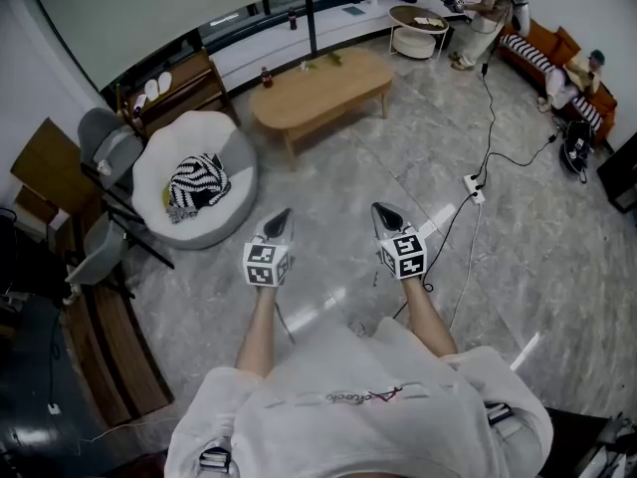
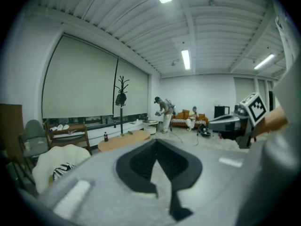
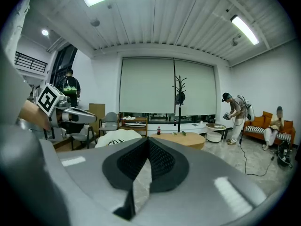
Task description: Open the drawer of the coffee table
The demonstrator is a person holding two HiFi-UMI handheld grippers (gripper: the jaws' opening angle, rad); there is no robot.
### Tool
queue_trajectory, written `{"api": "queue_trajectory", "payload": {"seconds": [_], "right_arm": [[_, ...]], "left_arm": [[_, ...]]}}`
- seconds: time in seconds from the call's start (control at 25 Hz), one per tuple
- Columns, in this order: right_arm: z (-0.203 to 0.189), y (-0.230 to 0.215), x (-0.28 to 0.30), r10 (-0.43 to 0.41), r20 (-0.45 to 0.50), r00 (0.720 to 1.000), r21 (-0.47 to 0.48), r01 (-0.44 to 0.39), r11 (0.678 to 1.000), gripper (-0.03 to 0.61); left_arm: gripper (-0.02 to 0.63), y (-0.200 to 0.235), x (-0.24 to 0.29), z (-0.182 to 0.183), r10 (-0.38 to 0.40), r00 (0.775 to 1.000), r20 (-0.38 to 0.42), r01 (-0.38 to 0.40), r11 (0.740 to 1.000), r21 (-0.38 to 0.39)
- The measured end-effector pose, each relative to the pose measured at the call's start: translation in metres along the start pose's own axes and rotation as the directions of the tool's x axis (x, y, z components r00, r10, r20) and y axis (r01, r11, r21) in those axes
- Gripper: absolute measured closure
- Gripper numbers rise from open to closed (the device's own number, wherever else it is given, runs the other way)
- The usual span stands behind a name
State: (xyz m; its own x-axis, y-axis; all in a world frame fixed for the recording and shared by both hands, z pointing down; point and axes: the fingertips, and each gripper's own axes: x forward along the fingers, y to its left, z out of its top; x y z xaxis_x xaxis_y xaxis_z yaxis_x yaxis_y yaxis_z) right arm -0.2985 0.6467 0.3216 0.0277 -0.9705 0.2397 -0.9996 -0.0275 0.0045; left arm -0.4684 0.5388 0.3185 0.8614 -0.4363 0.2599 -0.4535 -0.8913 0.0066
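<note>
Hovering side by side over the marble floor (image 1: 528,237): left gripper (image 1: 280,219) with jaws together, empty; right gripper (image 1: 385,214) likewise. Further out at left, white beanbag (image 1: 181,147). Wooden coffee table (image 1: 323,86) stands well beyond both grippers.

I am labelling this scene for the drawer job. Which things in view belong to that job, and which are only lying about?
For the job: coffee table, left gripper, right gripper (both shut, empty, well short of the table).

Lying about: beanbag, striped cushion on it, bottle, power strip, round side table, sofa.
</note>
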Motion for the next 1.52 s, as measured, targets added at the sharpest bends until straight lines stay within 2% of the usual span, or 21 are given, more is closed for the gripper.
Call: {"api": "queue_trajectory", "payload": {"seconds": [0.92, 1.52], "right_arm": [[-0.024, -0.063, -0.022, 0.037, -0.019, 0.999, -0.008, -0.037, 0.999, 0.575], [-0.030, -0.072, 0.026, 0.073, -0.037, 0.997, -0.013, -0.074, 0.997, 0.575]], "left_arm": [[0.615, -0.058, 0.043, -0.002, 0.015, 1.000, -0.022, -0.015, 1.000, -0.016], [0.615, -0.030, 0.078, -0.013, 0.027, 0.999, -0.027, -0.028, 0.999, -0.033]]}}
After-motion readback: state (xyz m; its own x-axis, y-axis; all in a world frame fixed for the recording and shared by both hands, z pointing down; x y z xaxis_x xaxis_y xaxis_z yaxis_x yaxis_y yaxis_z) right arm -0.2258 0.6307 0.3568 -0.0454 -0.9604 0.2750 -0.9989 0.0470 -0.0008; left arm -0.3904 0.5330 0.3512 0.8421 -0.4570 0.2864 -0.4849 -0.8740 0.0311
